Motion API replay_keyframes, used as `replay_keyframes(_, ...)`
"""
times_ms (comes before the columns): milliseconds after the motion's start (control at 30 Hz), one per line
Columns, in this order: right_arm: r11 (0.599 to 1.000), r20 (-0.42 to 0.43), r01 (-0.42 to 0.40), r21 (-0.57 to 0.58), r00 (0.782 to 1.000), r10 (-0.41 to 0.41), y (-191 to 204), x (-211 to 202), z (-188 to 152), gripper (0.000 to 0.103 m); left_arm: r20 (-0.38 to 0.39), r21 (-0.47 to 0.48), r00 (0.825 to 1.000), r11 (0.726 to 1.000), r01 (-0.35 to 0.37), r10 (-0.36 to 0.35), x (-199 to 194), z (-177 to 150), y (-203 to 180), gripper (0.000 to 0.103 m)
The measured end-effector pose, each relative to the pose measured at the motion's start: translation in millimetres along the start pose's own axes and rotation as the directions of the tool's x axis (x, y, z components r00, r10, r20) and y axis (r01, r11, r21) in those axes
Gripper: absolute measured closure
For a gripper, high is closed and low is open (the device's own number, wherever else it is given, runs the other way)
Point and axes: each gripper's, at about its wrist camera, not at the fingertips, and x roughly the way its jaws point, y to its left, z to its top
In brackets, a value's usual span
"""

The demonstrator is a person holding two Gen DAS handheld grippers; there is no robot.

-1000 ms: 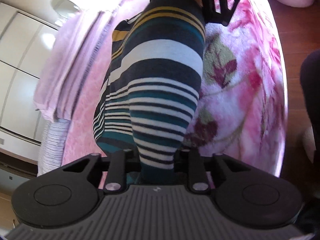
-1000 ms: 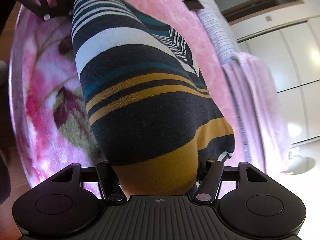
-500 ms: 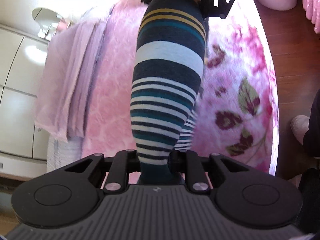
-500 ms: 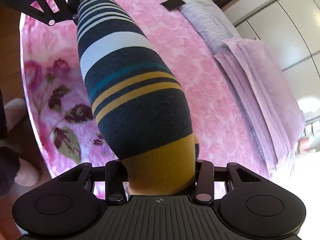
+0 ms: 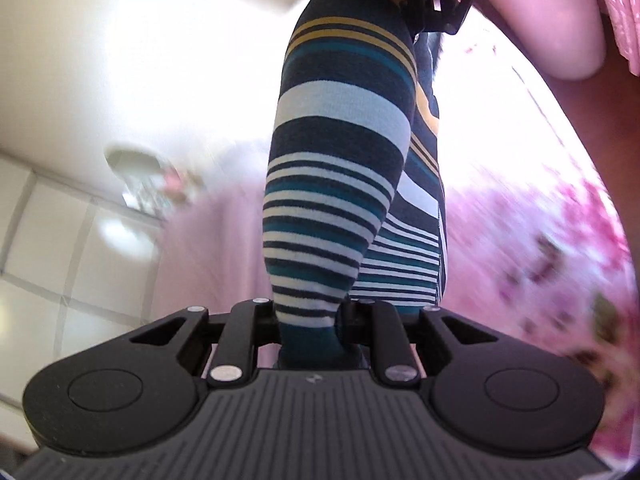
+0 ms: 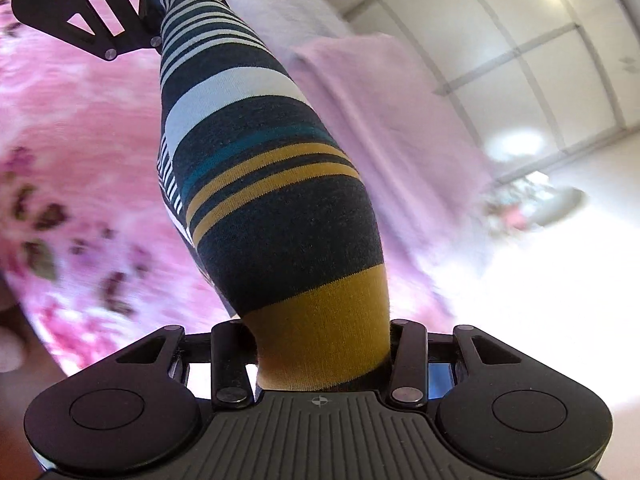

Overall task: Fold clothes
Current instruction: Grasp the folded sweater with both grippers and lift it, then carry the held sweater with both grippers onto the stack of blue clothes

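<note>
Left gripper [image 5: 308, 320] clamped tight on narrow-striped teal end of navy, white and mustard striped knit garment [image 5: 340, 168]. Right gripper [image 6: 324, 344] clamped tight on mustard end. Garment stretched taut between both, lifted clear of pink floral fleece blanket [image 6: 80, 152] below. Second layer hangs beneath span. Fold stage unclear: not laid down, no finished fold visible.

striped garment [image 5: 340, 168] is fine matt knit cloth. left gripper [image 5: 308, 320] and right gripper [image 6: 322, 344]: matt black plastic w/ shiny metal screws. pink blanket [image 6: 80, 128] looks plush, fuzzy. cupboard doors [image 6: 540, 52] smooth, glossy.
</note>
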Motion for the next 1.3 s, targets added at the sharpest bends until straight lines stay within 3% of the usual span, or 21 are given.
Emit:
replay_keyframes(200,0.977,-0.082,0.207,0.057,0.976,-0.202,-85,-23,-32,0.062,0.183,0.057,0.979,0.993,-0.1,0.087,42,77,58,0.087)
replay_keyframes(400,0.937,-0.116,0.337,0.094,0.938,-0.326,-173,-13,-96,0.061,0.267,0.079,0.953,0.982,-0.173,0.147,116,176,98,0.087)
replay_keyframes(500,0.927,-0.101,0.362,0.096,0.93,-0.353,-220,13,-140,0.061,0.263,0.09,0.949,0.975,-0.201,0.172,167,224,103,0.087)
replay_keyframes(733,0.943,-0.033,0.328,0.061,0.945,-0.327,-309,103,-243,0.061,0.176,0.107,0.969,0.975,-0.193,0.172,290,319,88,0.087)
replay_keyframes(867,0.954,-0.013,0.3,0.023,0.954,-0.3,-311,153,-295,0.061,0.137,0.129,0.982,0.98,-0.148,0.131,338,337,58,0.086)
replay_keyframes(1033,0.986,-0.045,0.167,-0.003,0.985,-0.167,-264,203,-345,0.059,0.103,0.172,0.992,0.981,-0.087,0.07,361,334,24,0.085)
replay_keyframes(1167,0.986,-0.014,0.168,0.0,0.986,-0.168,-243,199,-359,0.053,0.073,0.203,0.997,0.978,-0.036,0.021,380,332,-3,0.081)
replay_keyframes(1300,0.99,0.002,0.136,0.039,0.991,-0.136,-248,185,-362,0.053,0.051,0.232,0.999,0.973,0.002,-0.015,395,332,-19,0.085)
